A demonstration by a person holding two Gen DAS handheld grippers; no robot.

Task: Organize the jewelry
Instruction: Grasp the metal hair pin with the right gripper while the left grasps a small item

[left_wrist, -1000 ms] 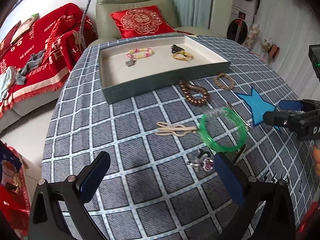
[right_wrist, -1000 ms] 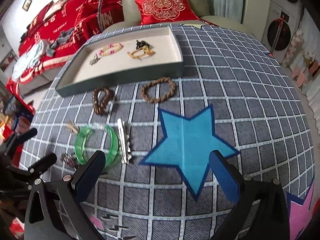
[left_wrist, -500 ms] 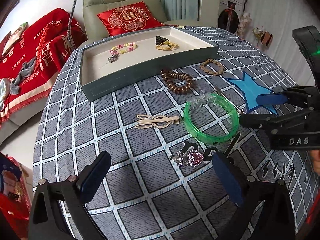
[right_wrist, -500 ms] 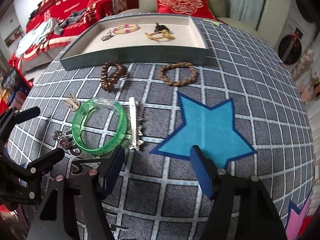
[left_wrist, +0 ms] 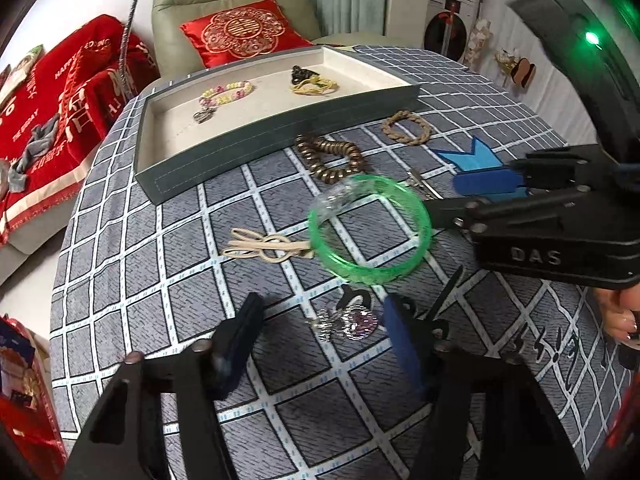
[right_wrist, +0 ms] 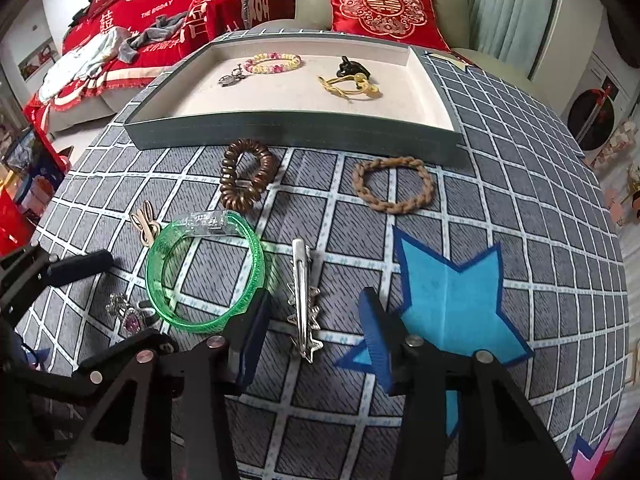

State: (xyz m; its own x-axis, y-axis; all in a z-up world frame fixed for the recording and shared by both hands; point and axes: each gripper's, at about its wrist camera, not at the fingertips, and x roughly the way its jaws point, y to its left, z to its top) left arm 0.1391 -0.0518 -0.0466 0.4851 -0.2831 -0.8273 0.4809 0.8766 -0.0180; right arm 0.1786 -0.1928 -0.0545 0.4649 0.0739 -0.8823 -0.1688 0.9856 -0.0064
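So both grippers are going in for a pick at once. The left gripper [left_wrist: 320, 336] hangs low over the checked tablecloth [left_wrist: 132, 280] with its jaws closing around a little pink-stone brooch [left_wrist: 352, 322]; the brooch sits between the fingers but the pads aren't pressing on it yet, so nothing is held. The right gripper [right_wrist: 316, 320] is doing the same with the silver hair clip [right_wrist: 305, 300]: jaws narrowing, clip lying lengthwise in the gap, pads still clear of it as far as the frames show.

Everything else waits on the cloth. The green bangle [right_wrist: 204, 272] lies just left of the silver clip and nearly touches the right gripper's left finger, which is the thing to watch. A beige hairpin [left_wrist: 264, 246], a brown coil hair tie [right_wrist: 246, 178] and a braided tan bracelet [right_wrist: 394, 186] sit between the grippers and the tray [right_wrist: 296, 132]. The tray already has a pink-and-yellow bead bracelet [right_wrist: 274, 62], a small silver charm [right_wrist: 230, 78], a black piece and a yellow cord tie [right_wrist: 350, 84] in it.

Looks like early-to-middle of the job: a few bits sorted, six left out. Next move probably calls for finishing both squeezes without nudging the bangle, getting under those flat pieces, then lifting and carrying them over the tray's near wall.
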